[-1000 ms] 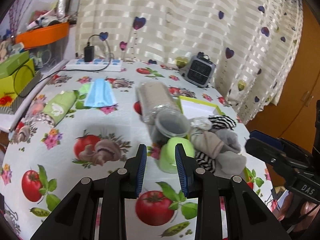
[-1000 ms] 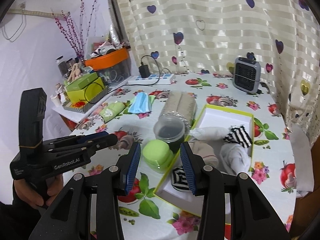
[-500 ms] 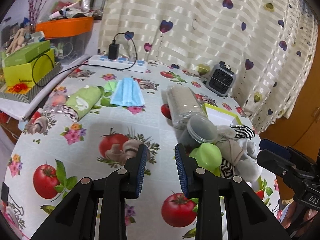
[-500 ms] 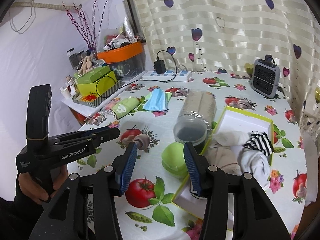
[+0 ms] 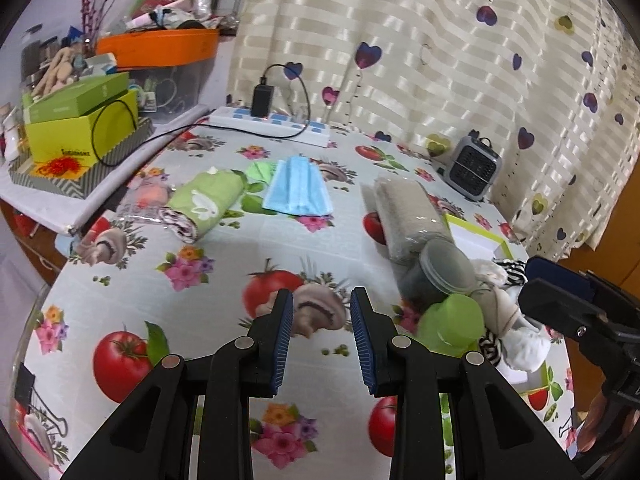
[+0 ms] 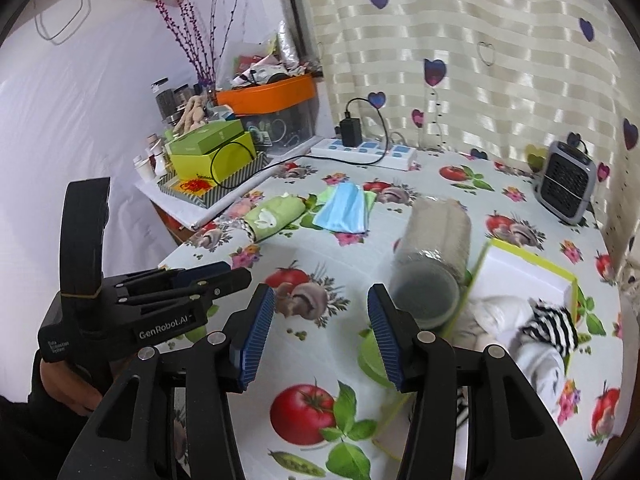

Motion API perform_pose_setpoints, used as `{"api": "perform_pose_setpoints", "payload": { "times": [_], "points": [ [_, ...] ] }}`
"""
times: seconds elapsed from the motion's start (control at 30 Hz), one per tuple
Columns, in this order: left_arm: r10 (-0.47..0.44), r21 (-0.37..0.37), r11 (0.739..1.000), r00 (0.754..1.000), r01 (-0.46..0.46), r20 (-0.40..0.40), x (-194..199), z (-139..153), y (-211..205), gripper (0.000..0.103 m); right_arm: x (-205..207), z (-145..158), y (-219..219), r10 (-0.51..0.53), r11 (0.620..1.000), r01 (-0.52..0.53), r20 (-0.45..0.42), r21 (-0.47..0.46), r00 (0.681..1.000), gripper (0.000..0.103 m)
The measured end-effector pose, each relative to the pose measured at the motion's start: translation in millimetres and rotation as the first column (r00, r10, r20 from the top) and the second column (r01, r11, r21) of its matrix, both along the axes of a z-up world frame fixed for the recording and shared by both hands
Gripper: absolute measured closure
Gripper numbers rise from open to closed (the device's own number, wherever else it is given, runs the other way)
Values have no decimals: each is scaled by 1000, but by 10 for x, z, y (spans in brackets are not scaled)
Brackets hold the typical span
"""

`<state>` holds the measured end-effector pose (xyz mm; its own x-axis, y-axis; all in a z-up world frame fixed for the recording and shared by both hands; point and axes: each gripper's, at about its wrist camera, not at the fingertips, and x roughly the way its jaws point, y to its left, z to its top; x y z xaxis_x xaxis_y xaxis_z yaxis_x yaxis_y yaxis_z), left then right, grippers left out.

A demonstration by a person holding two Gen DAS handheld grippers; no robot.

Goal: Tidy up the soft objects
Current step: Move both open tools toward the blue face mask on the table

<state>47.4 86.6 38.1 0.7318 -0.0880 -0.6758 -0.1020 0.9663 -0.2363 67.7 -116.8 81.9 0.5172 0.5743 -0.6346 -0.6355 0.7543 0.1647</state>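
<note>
Table (image 5: 224, 264) with fruit-print cloth. One white box (image 6: 524, 276) with green rim at its right edge, socks (image 6: 548, 320) piled inside. One clear jar (image 6: 436, 252) lying just left of box; one green lid (image 5: 452, 326) by jar mouth. Right gripper (image 6: 320, 330) jaws wide, just opened further, empty. Left gripper (image 5: 322, 328) jaws half apart, empty. One blue mask (image 5: 298, 192), one green rolled cloth (image 5: 204, 204) well left of box.

The left gripper (image 5: 322, 334) tilts downward, its blue-padded fingers (image 5: 282, 340) partly apart with nothing between them. A hand (image 6: 66, 386) in a dark sleeve grips its handle at the near left. The right gripper (image 6: 320, 334) sits to its right, its fingers (image 6: 256, 334) having just spread wide, and it holds nothing.
</note>
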Motion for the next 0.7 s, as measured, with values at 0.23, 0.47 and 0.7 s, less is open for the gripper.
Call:
{"api": "perform_pose_setpoints", "payload": {
  "times": [0.23, 0.47, 0.7],
  "points": [
    [51, 0, 999, 999, -51, -5, 15, -13, 299, 74, 150, 20, 204, 25, 1000, -25, -12, -15, 1000, 53],
    [74, -7, 997, 997, -74, -13, 69, -31, 526, 74, 326, -13, 536, 54, 997, -56, -34, -57, 998, 53],
    [90, 10, 996, 996, -90, -23, 205, -79, 754, 73, 646, -87, 858, 57, 994, -64, -70, -93, 996, 53]
  ]
}}
